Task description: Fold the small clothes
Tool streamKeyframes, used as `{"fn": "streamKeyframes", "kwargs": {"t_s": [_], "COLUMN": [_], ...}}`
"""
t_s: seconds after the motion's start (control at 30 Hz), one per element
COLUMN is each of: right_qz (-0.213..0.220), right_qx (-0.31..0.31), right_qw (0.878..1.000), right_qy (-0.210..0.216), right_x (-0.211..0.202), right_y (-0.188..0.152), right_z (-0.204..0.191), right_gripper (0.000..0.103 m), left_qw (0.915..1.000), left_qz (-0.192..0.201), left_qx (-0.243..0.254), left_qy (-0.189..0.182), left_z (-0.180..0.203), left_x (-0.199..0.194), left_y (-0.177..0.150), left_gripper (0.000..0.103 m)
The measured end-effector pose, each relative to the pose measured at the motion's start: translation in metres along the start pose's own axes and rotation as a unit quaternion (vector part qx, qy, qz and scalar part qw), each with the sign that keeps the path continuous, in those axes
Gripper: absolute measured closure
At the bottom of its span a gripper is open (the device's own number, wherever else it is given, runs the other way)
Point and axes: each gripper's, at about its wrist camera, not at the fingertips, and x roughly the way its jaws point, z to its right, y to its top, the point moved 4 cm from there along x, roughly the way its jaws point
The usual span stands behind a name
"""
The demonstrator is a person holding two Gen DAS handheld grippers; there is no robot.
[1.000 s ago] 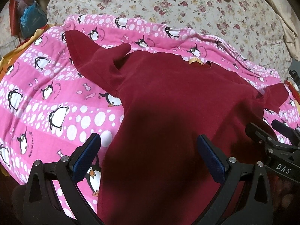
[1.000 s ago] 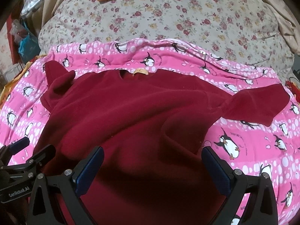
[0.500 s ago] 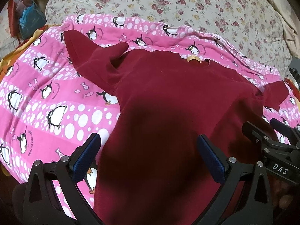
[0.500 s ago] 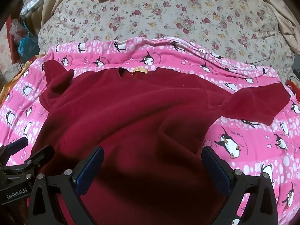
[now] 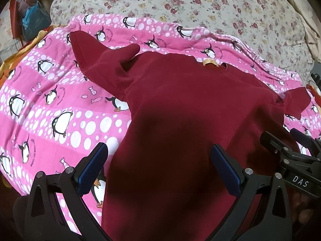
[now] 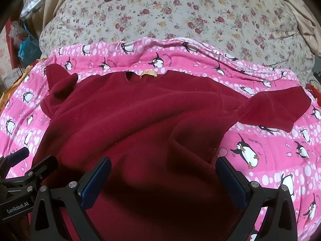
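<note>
So in the left wrist view, the left tool (image 5: 159,170) hung wide open over the red shirt (image 5: 180,120), which had slid slightly toward the bed's (image 5: 180,4) near edge on the penguin blanket (image 5: 50,100). Right wrist view: right tool (image 6: 163,180) wide too, gripping nothing, shirt a touch flatter, folding not started.

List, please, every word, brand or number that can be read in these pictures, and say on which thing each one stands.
"DAS": white letters on the right hand-held gripper, seen in the left wrist view.
"GenRobot.AI": white letters on the left hand-held gripper, seen in the right wrist view.
Small curved writing beside the penguins on the pink blanket: too blurred to read.
Mark on the tan neck label of the red shirt: too small to read.
</note>
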Motion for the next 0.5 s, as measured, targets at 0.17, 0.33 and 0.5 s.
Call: {"fn": "streamKeyframes", "kwargs": {"t_s": [0.17,0.33,0.5], "right_qz": [-0.002,0.000,0.011], "right_qx": [0.002,-0.003,-0.016], "right_qw": [1.000,1.000,1.000], "right_qy": [0.003,0.009,0.011], "right_x": [0.001,0.001,0.000], "right_y": [0.002,0.011,0.021], "right_z": [-0.002,-0.008,-0.018], "right_gripper": [0.000,0.000,0.000], "left_qw": [1.0000,0.9999,0.9997], "left_qz": [0.002,0.012,0.019], "left_qx": [-0.001,-0.006,-0.010], "left_qy": [0.002,0.009,0.015], "left_z": [-0.005,-0.011,-0.017], "left_x": [-0.001,-0.005,-0.008], "left_y": [0.002,0.011,0.019], "left_gripper": [0.001,0.001,0.001]}}
